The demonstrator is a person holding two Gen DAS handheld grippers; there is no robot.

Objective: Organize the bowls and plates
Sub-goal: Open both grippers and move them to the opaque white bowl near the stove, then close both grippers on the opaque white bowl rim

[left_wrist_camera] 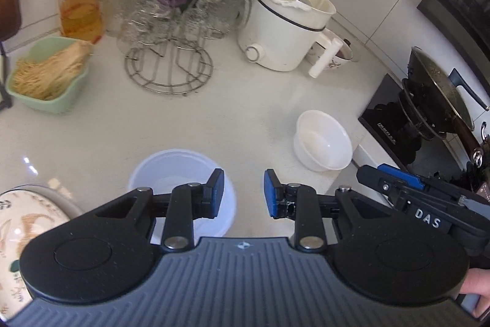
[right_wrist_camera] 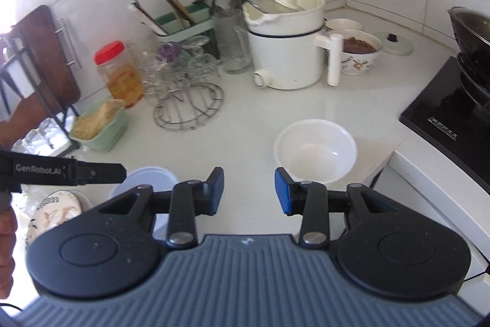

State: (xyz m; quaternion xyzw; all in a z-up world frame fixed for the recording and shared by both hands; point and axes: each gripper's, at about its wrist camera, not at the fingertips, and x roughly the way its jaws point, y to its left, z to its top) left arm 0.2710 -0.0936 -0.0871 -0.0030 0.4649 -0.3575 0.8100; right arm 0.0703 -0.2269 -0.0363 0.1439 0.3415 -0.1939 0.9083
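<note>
Left wrist: left gripper (left_wrist_camera: 243, 193) part-open, nothing betw pads, over translucent bowl (left_wrist_camera: 183, 192) nr counter (left_wrist_camera: 245, 100) front edge. Right gripper (right_wrist_camera: 248, 191) part-open, empty; white bowl (right_wrist_camera: 315, 150) beside cooktop (right_wrist_camera: 453, 112).

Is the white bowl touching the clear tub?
Apart. The left wrist view shows bare counter between the white bowl and the clear tub.

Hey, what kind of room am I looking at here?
Most likely a home kitchen: a white countertop carries an electric cooking pot and a rack of drinking glasses, with a wok sitting on a black cooktop to the right.
</note>
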